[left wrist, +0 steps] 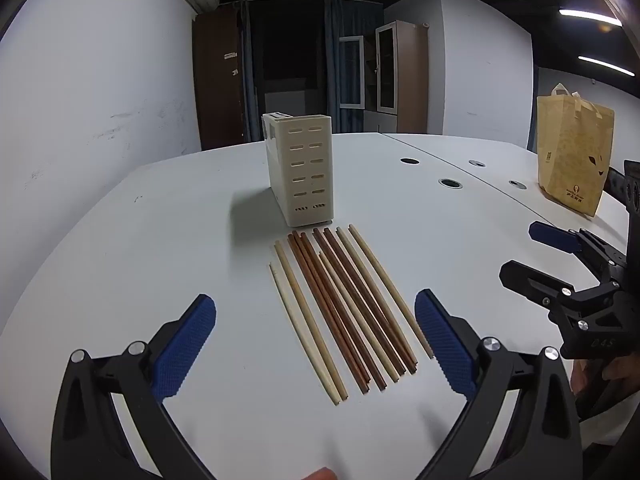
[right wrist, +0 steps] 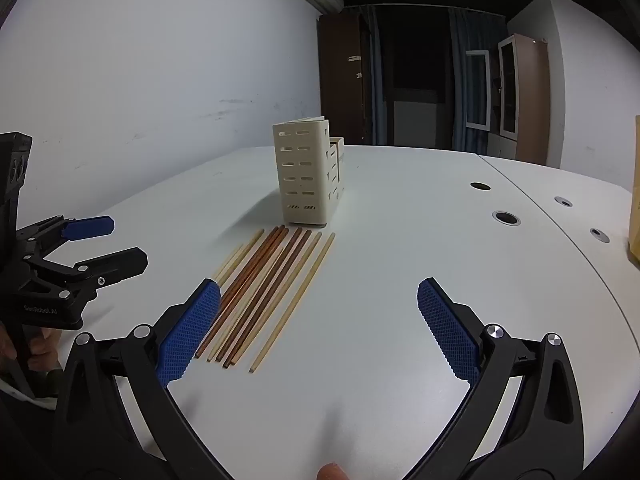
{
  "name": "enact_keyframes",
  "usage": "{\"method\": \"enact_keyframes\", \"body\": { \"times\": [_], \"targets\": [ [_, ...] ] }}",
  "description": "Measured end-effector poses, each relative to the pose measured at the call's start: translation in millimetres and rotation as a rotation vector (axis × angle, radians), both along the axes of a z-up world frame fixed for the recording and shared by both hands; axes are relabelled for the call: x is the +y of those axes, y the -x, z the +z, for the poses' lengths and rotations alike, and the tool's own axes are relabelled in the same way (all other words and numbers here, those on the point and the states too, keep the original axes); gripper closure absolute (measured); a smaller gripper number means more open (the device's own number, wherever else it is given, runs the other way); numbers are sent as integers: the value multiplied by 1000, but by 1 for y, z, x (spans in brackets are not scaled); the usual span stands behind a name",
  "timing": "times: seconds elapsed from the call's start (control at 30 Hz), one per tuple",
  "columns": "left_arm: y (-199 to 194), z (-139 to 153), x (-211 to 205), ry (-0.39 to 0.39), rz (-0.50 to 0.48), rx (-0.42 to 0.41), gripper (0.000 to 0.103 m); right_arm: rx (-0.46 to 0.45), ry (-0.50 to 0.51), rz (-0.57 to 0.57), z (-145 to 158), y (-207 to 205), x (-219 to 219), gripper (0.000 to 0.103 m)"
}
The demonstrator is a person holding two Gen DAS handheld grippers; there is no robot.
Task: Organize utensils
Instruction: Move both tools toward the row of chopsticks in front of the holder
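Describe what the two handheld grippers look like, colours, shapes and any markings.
Both are alike. The left gripper and right gripper have black plastic frames with triangular cut-outs, silver round pivot bolts, and two fingers tipped with blue knurled pads. From outside, each body carries faint embossed lettering, too small to read surely. No cables show. A fingertip peeks in at the bottom edge.

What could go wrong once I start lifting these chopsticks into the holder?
1. The chopsticks lie packed side by side on the table, so the open left gripper may pinch several at once or scatter the neighbours.
2. The holder is tall and narrow and stands free just beyond their tips; a bump could tip it.
3. The right gripper, also open, hovers close beside the left, so they might collide.
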State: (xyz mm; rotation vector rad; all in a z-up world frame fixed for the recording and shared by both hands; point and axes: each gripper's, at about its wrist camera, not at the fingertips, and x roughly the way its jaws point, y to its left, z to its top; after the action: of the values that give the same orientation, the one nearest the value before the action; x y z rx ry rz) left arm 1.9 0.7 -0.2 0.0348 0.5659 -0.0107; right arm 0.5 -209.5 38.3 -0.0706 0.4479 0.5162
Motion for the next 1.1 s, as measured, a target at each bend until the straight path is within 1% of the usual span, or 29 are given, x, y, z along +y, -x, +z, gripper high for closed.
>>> {"method": "enact_keyframes", "body": {
  "times": [0.07,0.17,0.23,0.3,0.33,0.37,0.53,0.63,0.73,0.9,1.1],
  "targets": [
    [-1,1,1,14,-11,-3,5,2,-5,-1,0,-1,-1,8],
    [-5,2,-2,-12,11,-6,5,0,-1,-11,0,0,-1,8],
    [-14,2,-1,7,0,0,5,-7,1,-15,0,1,-1,8],
    [-8,6,-1,11,1,-18,5,-16,10,-14,0,4,2,8],
    [-7,5,2,15,-6,-22,5,-7,18,-13,-4,-3,9,8],
    [-1,2,3,9,-8,-33,5,11,14,-6,0,-5,3,8],
    [1,2,5,15,6,-42,5,2,7,-6,2,-2,3,8],
    [2,3,7,33,-16,-44,5,1,6,-6,1,-3,2,8],
    [2,3,6,29,-21,-43,5,5,14,-1,0,-4,1,8],
    [-2,1,11,52,-1,-27,5,9,10,0,1,-4,0,8],
    [-1,0,13,94,-14,-32,5,16,18,-2,0,-5,-1,8]
  ]
}}
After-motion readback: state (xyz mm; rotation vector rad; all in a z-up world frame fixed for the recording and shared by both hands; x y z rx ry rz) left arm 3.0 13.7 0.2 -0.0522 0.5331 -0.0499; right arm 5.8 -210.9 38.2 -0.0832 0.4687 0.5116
